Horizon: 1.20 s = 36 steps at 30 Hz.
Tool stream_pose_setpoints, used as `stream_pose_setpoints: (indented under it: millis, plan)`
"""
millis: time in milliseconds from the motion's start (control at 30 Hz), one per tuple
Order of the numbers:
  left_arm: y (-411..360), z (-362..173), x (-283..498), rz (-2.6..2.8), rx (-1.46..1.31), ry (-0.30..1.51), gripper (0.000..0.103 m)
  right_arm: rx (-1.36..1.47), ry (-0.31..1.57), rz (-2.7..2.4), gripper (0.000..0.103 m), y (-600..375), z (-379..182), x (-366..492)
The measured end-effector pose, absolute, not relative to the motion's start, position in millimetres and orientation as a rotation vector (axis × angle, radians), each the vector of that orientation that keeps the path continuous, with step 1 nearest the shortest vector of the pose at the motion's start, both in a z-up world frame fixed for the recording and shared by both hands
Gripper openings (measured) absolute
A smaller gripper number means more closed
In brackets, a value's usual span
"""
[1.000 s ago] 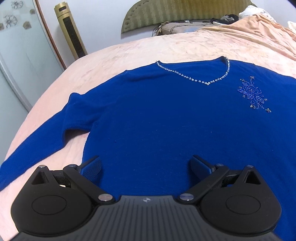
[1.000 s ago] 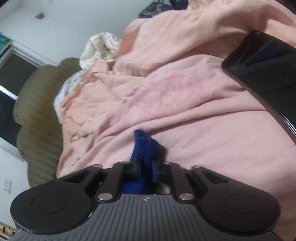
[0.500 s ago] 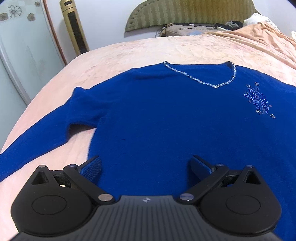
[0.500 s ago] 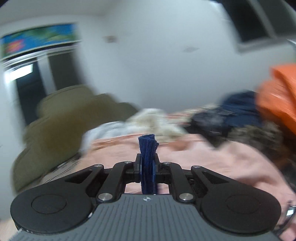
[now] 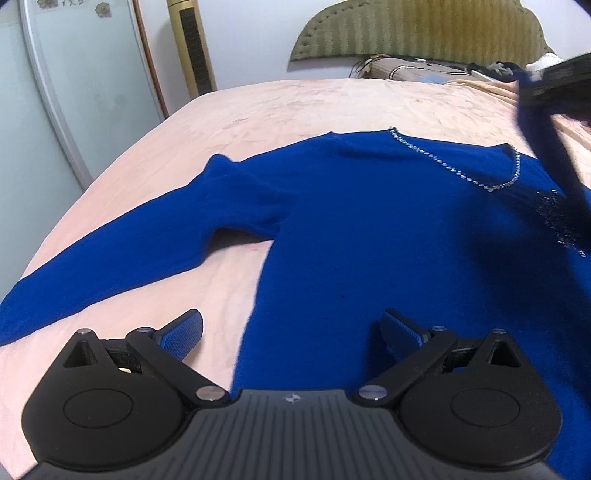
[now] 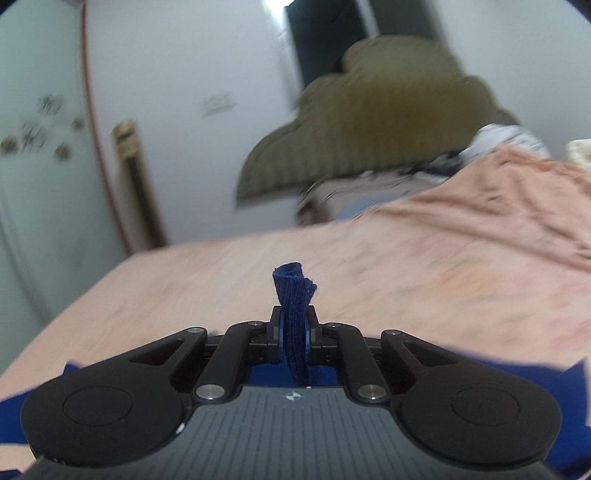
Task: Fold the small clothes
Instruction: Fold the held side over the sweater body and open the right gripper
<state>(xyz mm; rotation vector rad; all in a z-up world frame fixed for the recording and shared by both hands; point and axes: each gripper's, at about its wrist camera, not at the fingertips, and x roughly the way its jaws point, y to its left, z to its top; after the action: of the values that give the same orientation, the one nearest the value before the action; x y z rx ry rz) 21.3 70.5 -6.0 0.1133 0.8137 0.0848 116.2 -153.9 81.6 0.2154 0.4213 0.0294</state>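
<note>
One blue sweater (image 5: 369, 229) (beaded neckline), spread flat

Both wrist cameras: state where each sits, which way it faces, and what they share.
Left wrist: sits behind the open left gripper, low over the bed, facing the headboard across the spread blue sweater; the right gripper enters top right.
Right wrist: sits behind the right gripper, shut on the sweater's cuff, raised, facing the headboard.
Shared: bed, headboard, sweater, tower fan.
</note>
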Motion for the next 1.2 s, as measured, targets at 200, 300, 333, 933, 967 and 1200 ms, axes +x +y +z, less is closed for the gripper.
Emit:
stream_pose_setpoints:
  millis: [200,300,333,933,967,1200]
  plan:
    - [88,-9,21,0.103,0.090,0.826,0.103,0.190,0.504,0.145,0.013,-64,59,137]
    - [95,-11,22,0.114,0.075,0.831,0.103,0.164,0.521,0.194,0.013,-27,54,141]
    - [97,-11,22,0.117,0.070,0.833,0.103,0.160,0.526,0.207,0.013,-16,53,142]
    - [104,-15,24,0.136,0.054,0.845,0.103,0.286,0.685,0.288,0.015,8,9,172]
    - [104,-15,24,0.136,0.056,0.845,0.103,0.280,0.676,0.292,0.015,10,13,170]
    - [104,-14,24,0.142,0.056,0.851,0.103,0.231,0.720,0.324,0.051,31,12,173]
